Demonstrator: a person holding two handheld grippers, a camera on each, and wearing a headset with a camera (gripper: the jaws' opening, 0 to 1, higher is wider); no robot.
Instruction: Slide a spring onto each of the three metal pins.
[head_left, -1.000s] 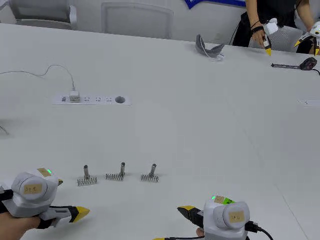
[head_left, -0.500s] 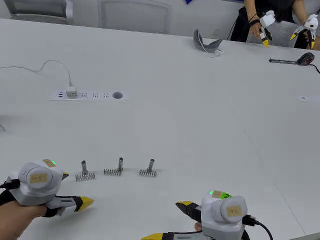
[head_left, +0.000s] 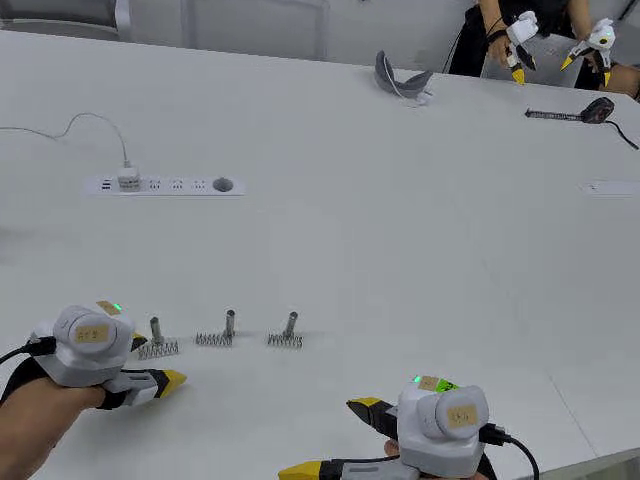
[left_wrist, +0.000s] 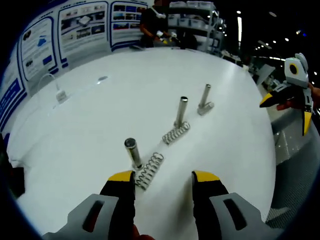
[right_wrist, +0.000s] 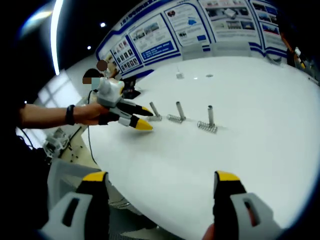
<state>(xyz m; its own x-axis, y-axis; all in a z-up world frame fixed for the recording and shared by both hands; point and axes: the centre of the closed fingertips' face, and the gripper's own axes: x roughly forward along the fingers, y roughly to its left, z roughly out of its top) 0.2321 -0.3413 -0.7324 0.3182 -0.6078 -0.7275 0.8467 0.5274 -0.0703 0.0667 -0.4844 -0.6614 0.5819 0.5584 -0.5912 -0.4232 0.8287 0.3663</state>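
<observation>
L tongs (left_wrist: 163, 177): jaws spread, nothing held. Nearest coiled steel spring (left_wrist: 150, 170) lies flat on the white counter (head_left: 400, 250) just ahead of them, beside base of first upright grey metal pin (left_wrist: 132, 151). Its long axis runs roughly fwd along the tongs. R tongs (right_wrist: 161, 177): spread, empty, well apart from the row. No spring fitted yet. L is nearer, so judged best placed for first pick.
</observation>
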